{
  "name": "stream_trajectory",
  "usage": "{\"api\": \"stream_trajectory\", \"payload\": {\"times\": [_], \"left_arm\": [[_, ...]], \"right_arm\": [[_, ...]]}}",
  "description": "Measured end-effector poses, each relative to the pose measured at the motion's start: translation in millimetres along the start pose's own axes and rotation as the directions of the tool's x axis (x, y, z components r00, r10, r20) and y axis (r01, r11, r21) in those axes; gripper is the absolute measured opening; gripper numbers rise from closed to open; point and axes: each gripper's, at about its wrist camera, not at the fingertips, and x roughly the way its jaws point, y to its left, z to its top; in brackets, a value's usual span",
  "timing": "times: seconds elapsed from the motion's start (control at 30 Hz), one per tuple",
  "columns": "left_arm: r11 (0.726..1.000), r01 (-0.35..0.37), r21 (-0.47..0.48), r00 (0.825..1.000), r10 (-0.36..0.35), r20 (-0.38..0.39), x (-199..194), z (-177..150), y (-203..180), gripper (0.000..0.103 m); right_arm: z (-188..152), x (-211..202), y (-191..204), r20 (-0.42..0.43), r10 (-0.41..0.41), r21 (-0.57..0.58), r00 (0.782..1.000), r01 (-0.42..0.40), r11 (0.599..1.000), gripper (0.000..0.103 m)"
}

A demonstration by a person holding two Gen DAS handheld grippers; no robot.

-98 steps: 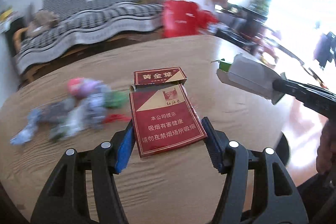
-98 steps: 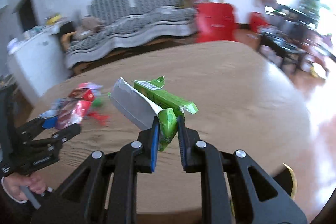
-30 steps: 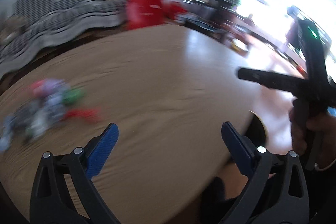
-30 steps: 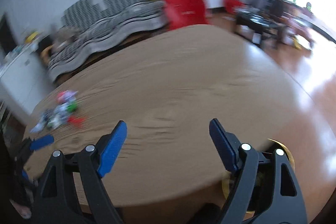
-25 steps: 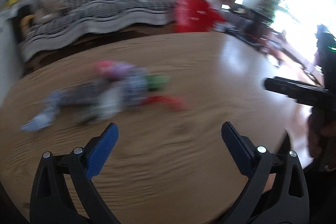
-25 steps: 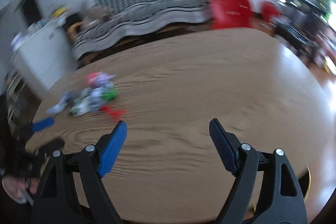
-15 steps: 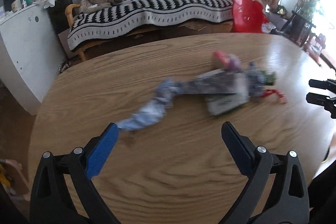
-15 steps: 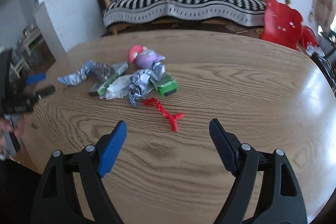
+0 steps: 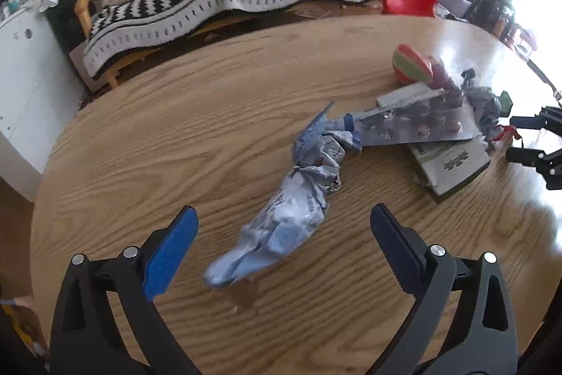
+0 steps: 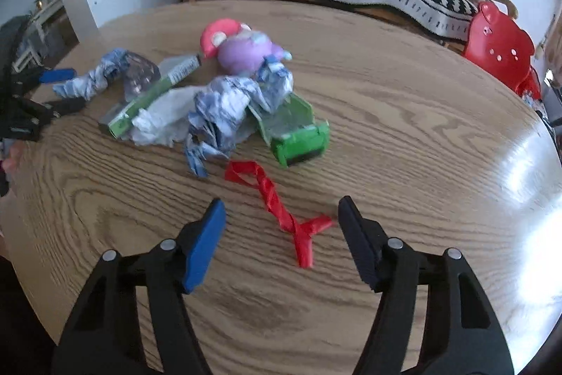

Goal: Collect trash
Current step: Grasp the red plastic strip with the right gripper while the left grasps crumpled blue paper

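On the round wooden bench [image 9: 147, 143] I am in the approach step. My left gripper [image 9: 281, 245] hangs with fingers wide apart over the crumpled blue-white paper wrapper [image 9: 281, 217]. My right gripper [image 10: 281, 234], empty, has just been narrowing around the twisted red ribbon [image 10: 277, 202]. Next I must lower and clamp.

Twisted red ribbon [image 10: 277, 199], crumpled blue wrapper [image 9: 288, 217], green box [image 10: 298, 132] lie loose on tbl.
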Motion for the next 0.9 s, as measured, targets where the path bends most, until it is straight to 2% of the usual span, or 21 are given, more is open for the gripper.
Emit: {"api": "stream_trajectory", "payload": {"times": [0.03, 0.13, 0.17, 0.2, 0.23, 0.3, 0.33, 0.53, 0.7, 0.9], "left_arm": [[1.0, -0.015, 0.01, 1.0, 0.015, -0.011, 5, 0, -2, 0.095], [0.999, -0.034, 0.016, 0.999, 0.034, -0.02, 9, 0, -5, 0.093], [0.999, -0.037, 0.017, 0.999, 0.038, -0.021, 8, 1, -6, 0.086], [0.999, -0.041, 0.012, 0.999, 0.041, -0.019, 7, 2, -5, 0.072], [0.999, -0.035, -0.001, 0.999, 0.035, -0.022, 6, 3, -5, 0.063], [0.999, -0.029, -0.022, 0.999, 0.029, -0.032, 4, 2, -4, 0.024], [0.999, -0.045, -0.026, 0.998, 0.043, -0.043, 2, 1, -6, 0.02], [0.997, -0.07, -0.023, 0.997, 0.069, -0.014, -22, -3, -20, 0.019], [0.998, -0.056, -0.029, 0.998, 0.056, 0.017, -36, 4, -29, 0.019], [0.999, -0.034, 0.008, 0.998, 0.034, 0.048, -52, 14, -60, 0.019]], "right_arm": [[1, 0, 0, 0.002, 0.005, 0.0, 1.0, -0.005, 1.0, 0.059], [2, -1, 1, 0.0, 0.027, 0.002, 1.0, -0.027, 1.0, 0.033], [2, -1, 1, -0.005, 0.031, 0.0, 0.999, -0.031, 1.0, 0.029], [1, -2, 2, -0.005, 0.036, -0.003, 0.999, -0.036, 0.999, 0.024], [0, -3, 3, -0.005, 0.043, -0.008, 0.999, -0.043, 0.999, 0.008], [-2, -5, 7, -0.007, 0.041, -0.006, 0.999, -0.041, 0.999, 0.008], [-4, -7, 8, -0.003, 0.037, -0.008, 0.999, -0.037, 0.999, 0.008], [-5, -32, 9, 0.062, 0.044, -0.006, 0.997, -0.043, 0.999, 0.008], [-9, -45, 6, 0.08, 0.045, -0.001, 0.996, -0.045, 0.999, 0.008], [-18, -63, -9, 0.105, 0.031, 0.03, 0.994, -0.034, 0.999, 0.008]]}}
